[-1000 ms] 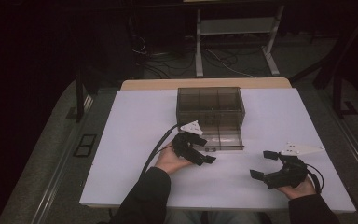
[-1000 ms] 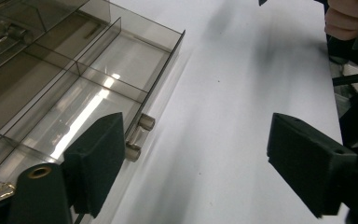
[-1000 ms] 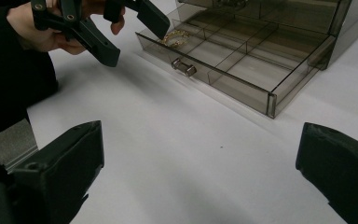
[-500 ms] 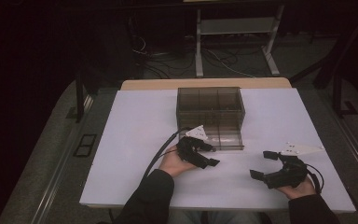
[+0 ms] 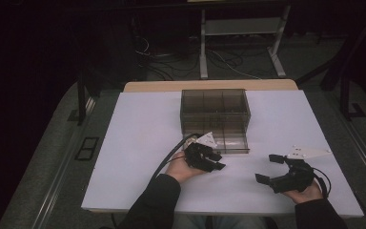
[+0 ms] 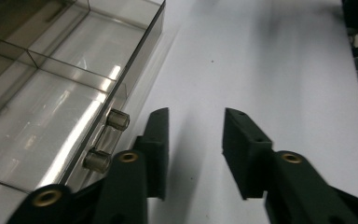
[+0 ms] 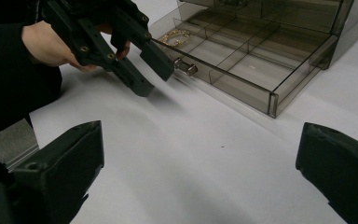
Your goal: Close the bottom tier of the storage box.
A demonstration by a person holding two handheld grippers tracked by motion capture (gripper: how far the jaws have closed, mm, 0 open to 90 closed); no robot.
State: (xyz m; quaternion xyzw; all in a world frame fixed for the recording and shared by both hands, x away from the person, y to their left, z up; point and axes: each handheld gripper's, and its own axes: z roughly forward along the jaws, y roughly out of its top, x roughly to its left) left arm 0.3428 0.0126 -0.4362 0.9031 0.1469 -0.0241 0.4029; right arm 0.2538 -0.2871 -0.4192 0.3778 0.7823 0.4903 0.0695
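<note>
White table point(image 5: 138, 143) lies under two hands, and each hand holds one black gripper. Nearest, the right gripper point(image 5: 272, 169) sits by the front right of the table with its jaws spread wide and nothing between them. Lots of bare white table lies around it, up to the front edge. A bit farther, the left gripper point(image 5: 215, 161) sits just in front of the drawer point(image 7: 242, 60). Its jaws have just been closing, but there is a gap between them and nothing in it. One small clear handle point(image 6: 106, 140) with two round posts sits just beside its jaw. One smoky plastic box point(image 5: 213, 110) stands farther back, its drawer pulled out. One gold ring-like thing point(image 7: 176, 35) lies inside.
</note>
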